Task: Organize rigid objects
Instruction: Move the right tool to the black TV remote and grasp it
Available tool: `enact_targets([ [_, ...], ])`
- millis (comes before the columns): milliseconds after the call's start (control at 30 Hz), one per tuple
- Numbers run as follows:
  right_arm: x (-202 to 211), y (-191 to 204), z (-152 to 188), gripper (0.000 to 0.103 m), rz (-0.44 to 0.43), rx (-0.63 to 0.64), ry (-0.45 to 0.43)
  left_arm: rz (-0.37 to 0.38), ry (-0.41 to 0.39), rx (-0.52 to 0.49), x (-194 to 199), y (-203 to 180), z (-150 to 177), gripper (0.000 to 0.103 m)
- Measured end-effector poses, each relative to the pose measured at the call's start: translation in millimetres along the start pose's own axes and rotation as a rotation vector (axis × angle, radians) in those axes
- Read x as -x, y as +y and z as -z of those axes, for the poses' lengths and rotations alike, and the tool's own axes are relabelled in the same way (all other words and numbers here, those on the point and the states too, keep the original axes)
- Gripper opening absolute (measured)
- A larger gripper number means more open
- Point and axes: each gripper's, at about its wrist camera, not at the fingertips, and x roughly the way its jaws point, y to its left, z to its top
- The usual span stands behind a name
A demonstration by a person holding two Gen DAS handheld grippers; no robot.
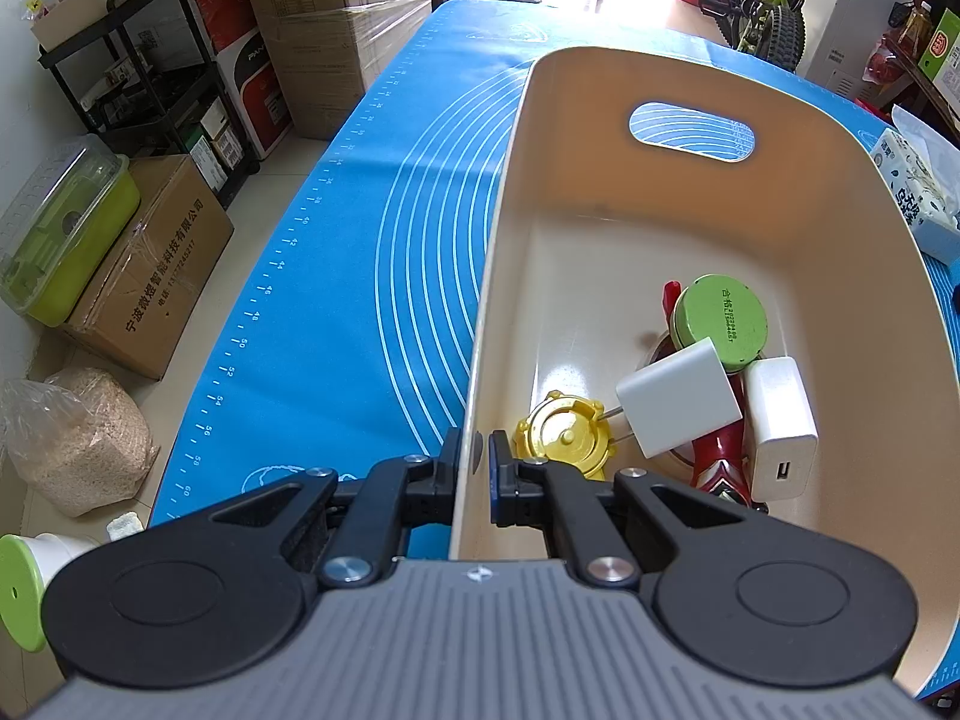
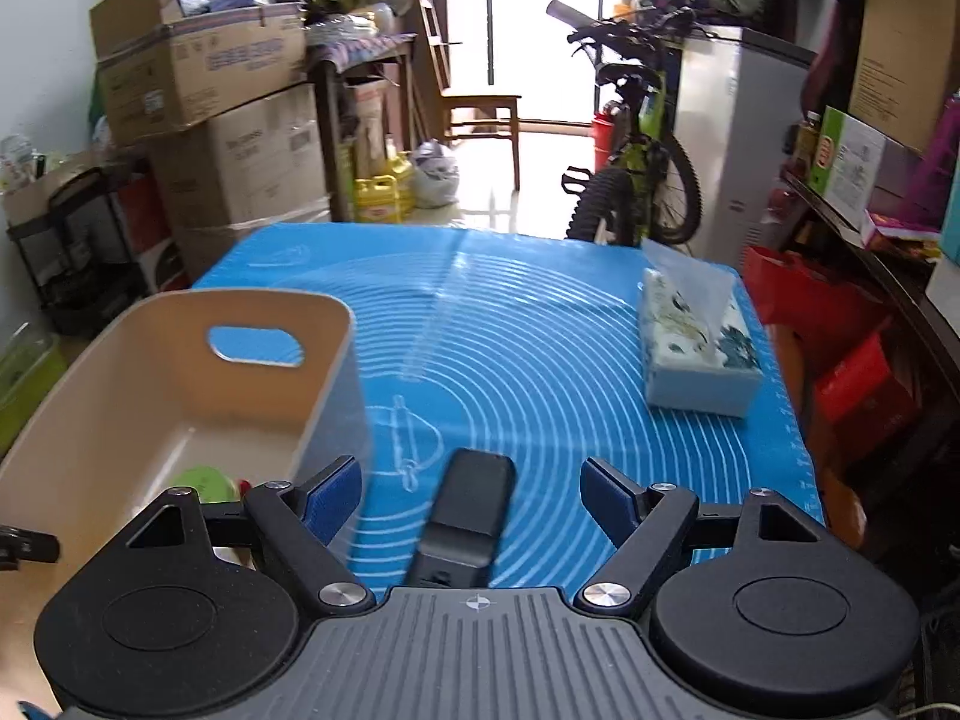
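While the blue mat (image 2: 540,348) covers the whole tabletop, printed with white rings and a ruler scale along its edge, everything else sits on it or over it. Cream bin (image 1: 690,228): largest item, oval handle slot in its far wall, standing on the left part of the mat; in the right wrist view it lies left of the gripper. Tissue box (image 2: 699,354): white with a leaf print, far right of the mat, well apart from the bin. Left gripper (image 1: 474,450): jaws pressed together on the bin's near-left wall, one pad outside and one inside the rim. Right gripper (image 2: 471,495): jaws spread wide over bare mat, just right of the bin, pads touching nothing. Black remote (image 2: 465,516): lies on the mat below and between the open jaws, apart from both pads, outside the bin. Bin contents, all at the near end of the floor: green tin (image 1: 720,321), lying on its side, base showing; white charger (image 1: 780,426), USB port facing the camera; white plug adapter (image 1: 678,399), prongs pointing toward the yellow cap (image 1: 564,435); red toy (image 1: 717,462), mostly hidden beneath the two white pieces.
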Motion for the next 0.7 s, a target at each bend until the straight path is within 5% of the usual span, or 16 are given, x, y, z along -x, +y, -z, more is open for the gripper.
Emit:
enact_targets([
  [500, -51.0, 6.6, 51.9, 0.083, 0.061, -0.01, 0.028, -0.003, -0.002, -0.004, 1.0, 2.7, 0.5, 0.008],
  [700, -68.1, -1.4, 58.3, 0.08, 0.005, -0.068, 0.036, -0.005, -0.002, -0.006, 1.0, 2.5, 0.6, 0.008],
])
